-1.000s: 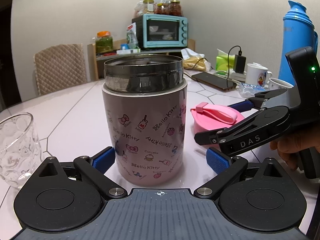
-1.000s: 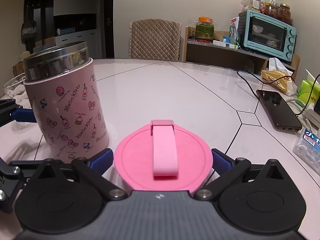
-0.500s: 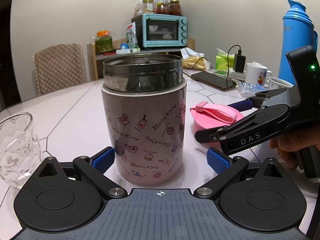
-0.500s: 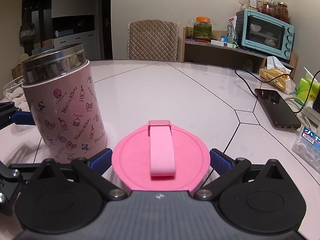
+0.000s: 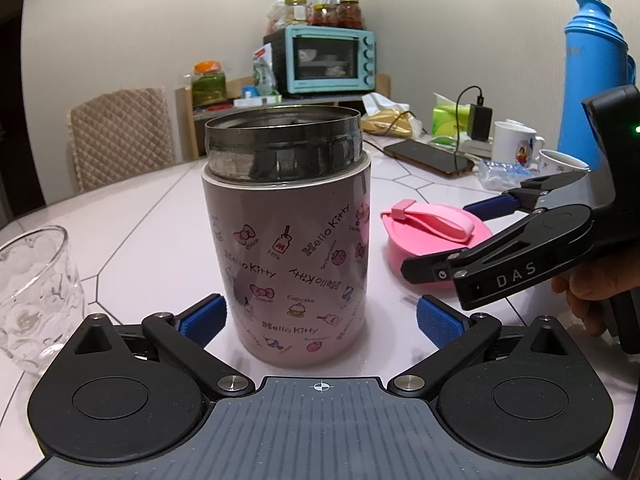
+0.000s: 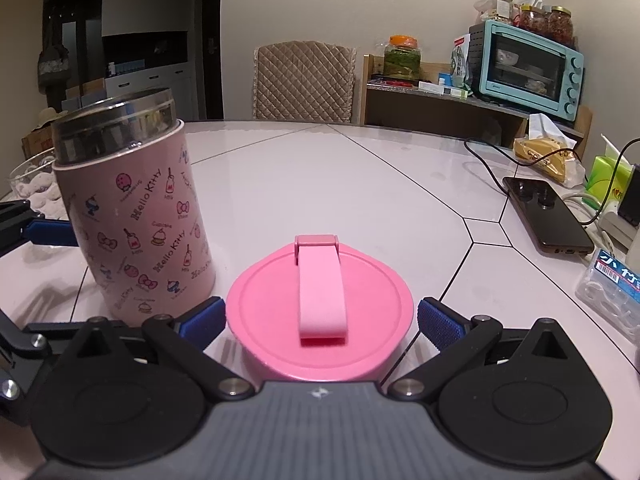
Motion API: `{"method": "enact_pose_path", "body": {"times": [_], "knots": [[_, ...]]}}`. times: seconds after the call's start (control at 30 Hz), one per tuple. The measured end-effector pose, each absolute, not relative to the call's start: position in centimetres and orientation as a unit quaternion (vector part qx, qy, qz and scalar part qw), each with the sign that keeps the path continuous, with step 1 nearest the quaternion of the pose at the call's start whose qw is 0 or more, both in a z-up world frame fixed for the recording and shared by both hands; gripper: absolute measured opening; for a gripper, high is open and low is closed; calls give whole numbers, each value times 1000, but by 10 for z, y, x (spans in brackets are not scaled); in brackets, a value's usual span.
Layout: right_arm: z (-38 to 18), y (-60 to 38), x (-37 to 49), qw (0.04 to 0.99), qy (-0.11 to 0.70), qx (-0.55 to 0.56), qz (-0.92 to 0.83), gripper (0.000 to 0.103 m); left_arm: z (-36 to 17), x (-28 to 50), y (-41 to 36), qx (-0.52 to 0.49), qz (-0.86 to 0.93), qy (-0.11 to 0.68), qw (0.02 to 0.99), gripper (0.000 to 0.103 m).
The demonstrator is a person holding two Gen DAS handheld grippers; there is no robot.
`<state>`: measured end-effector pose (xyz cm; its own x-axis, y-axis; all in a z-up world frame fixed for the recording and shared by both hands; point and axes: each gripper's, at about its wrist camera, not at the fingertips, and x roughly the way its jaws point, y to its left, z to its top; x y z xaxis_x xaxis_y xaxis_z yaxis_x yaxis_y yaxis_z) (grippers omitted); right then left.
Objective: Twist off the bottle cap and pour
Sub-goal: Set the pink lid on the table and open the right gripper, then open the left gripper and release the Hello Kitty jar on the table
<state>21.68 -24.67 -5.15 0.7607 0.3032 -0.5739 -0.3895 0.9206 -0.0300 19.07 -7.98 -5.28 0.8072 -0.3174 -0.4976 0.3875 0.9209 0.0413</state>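
The pink Hello Kitty steel flask (image 5: 294, 264) stands upright on the pale tiled tabletop (image 6: 340, 184), directly ahead of the left tongs (image 5: 320, 318) and between their blue pads. Those tongs are spread wide: the left pad looks to be at or nearly at the flask's wall, while the right pad stands clear of it, so the flask is bracketed, not clamped. Its steel threaded mouth is bare, so the unscrewing is done.

The round pink plastic cap with its flat carrying strap (image 6: 320, 308) lies strap-up on the tabletop between the fingers of the right tongs (image 6: 320, 318), just to the right of the flask. These tongs are also wide, with a small gap showing at each side of the cap, so by my reading the cap has been set down and let go, or is within a hair of it.

What is left is the pouring. The clear dimpled drinking glass (image 5: 34, 296) waits to the left of the left tongs, near the flask. Whether it holds anything cannot be told, nor can the flask's contents be seen. The next move probably calls for one pair of tongs to close firmly on the flask's body before tipping it toward the glass.
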Motion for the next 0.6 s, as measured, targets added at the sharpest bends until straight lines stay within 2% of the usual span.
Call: {"method": "enact_pose_path", "body": {"times": [0.6], "knots": [[-43,-255,196,939,281,-63,185,103,-53,182,-80,70,-180,251,948,103]]}}
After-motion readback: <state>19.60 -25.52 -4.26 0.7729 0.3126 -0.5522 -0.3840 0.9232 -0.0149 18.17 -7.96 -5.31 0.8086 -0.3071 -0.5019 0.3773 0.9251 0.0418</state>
